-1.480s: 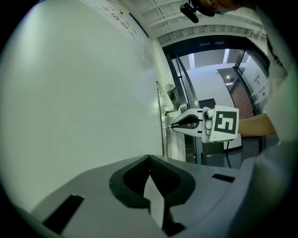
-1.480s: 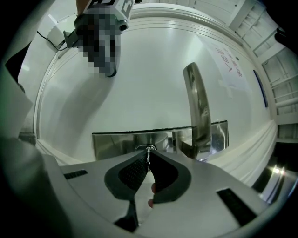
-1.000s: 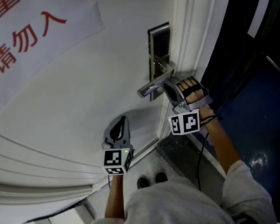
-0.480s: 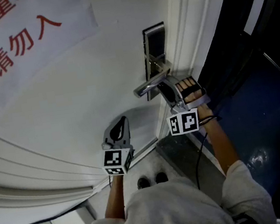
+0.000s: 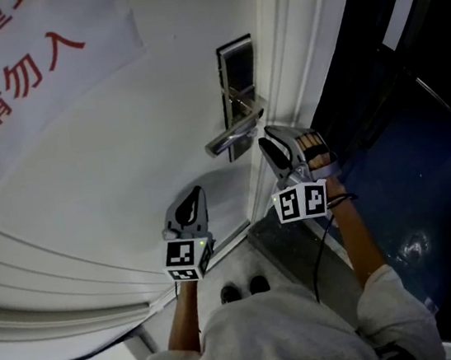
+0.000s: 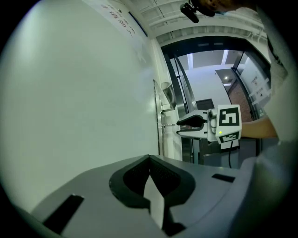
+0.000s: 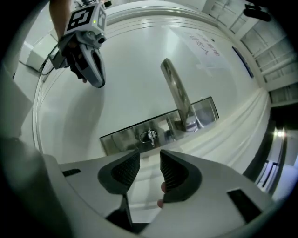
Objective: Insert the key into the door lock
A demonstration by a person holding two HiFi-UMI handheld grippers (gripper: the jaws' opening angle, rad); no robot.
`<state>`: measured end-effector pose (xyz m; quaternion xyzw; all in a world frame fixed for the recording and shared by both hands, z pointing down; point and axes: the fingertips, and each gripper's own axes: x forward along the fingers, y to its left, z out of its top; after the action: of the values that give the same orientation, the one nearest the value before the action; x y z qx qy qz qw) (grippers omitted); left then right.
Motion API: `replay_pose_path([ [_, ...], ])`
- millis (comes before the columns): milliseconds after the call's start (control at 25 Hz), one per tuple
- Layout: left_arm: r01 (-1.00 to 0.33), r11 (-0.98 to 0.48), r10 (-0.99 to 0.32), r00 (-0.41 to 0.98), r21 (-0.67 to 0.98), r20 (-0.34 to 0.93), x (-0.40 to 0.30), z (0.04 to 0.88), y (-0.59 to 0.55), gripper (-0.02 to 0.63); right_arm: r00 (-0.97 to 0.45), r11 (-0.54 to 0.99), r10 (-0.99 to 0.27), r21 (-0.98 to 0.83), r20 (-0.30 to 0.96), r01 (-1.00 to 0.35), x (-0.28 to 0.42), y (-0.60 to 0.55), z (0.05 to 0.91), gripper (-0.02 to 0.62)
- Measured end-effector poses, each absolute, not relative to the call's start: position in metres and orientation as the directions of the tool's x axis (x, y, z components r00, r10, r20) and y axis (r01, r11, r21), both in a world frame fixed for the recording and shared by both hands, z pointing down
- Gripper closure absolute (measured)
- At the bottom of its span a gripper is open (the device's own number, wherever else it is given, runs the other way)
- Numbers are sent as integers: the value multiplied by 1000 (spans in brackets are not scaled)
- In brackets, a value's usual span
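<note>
In the right gripper view a small silver key (image 7: 150, 136) sits in the keyhole of the steel lock plate (image 7: 121, 137) on the white door. A lever handle (image 7: 176, 90) juts from the plate beside it. My right gripper (image 7: 150, 160) is a short way back from the key. Its jaws are opening and nothing is between them. The head view shows this gripper (image 5: 275, 150) just below the handle (image 5: 232, 137). My left gripper (image 5: 190, 209) hovers close to the door panel, left of the lock. Its jaws (image 6: 150, 158) are shut and empty.
A paper notice with red characters (image 5: 17, 63) hangs on the door (image 5: 137, 146) at the upper left. The white door frame moulding (image 5: 290, 49) runs right of the lock. Beyond it is a dark glass area (image 5: 418, 131). The person's shoes (image 5: 242, 289) show below.
The right gripper has let go and pulled back from the lock plate and handle, with its jaws now apart. The left gripper has stayed where it was.
</note>
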<state>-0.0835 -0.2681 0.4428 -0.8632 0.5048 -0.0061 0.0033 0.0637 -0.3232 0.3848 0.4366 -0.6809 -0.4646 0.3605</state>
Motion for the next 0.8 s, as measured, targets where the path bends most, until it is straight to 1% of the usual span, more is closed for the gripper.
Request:
replay_pose_path([
  [120, -868, -497, -868, 497, -10, 9, -81, 443, -269, 588, -355, 253, -929, 876, 102, -410, 77, -314, 388, 443],
  [240, -864, -504, -864, 504, -10, 11, -78, 444, -269, 589, -350, 310, -930, 760, 115, -571, 92, -304, 397, 454],
  [400, -859, -512, -859, 512, -9, 14, -75, 445, -270, 588, -337, 340, -934, 583, 119, -737, 111, -291, 413, 474],
  [440, -858, -514, -858, 514, -11, 14, -74, 445, -271, 588, -332, 343, -936, 535, 120, -772, 117, -288, 416, 488],
  [600, -854, -520, -854, 519, -10, 15, -71, 446, -272, 589, -297, 323, -947, 357, 127, -877, 137, -272, 431, 521],
  [800, -848, -530, -848, 530, -6, 19, -67, 449, -272, 588, -259, 286, -956, 239, 139, -928, 154, -253, 449, 553],
])
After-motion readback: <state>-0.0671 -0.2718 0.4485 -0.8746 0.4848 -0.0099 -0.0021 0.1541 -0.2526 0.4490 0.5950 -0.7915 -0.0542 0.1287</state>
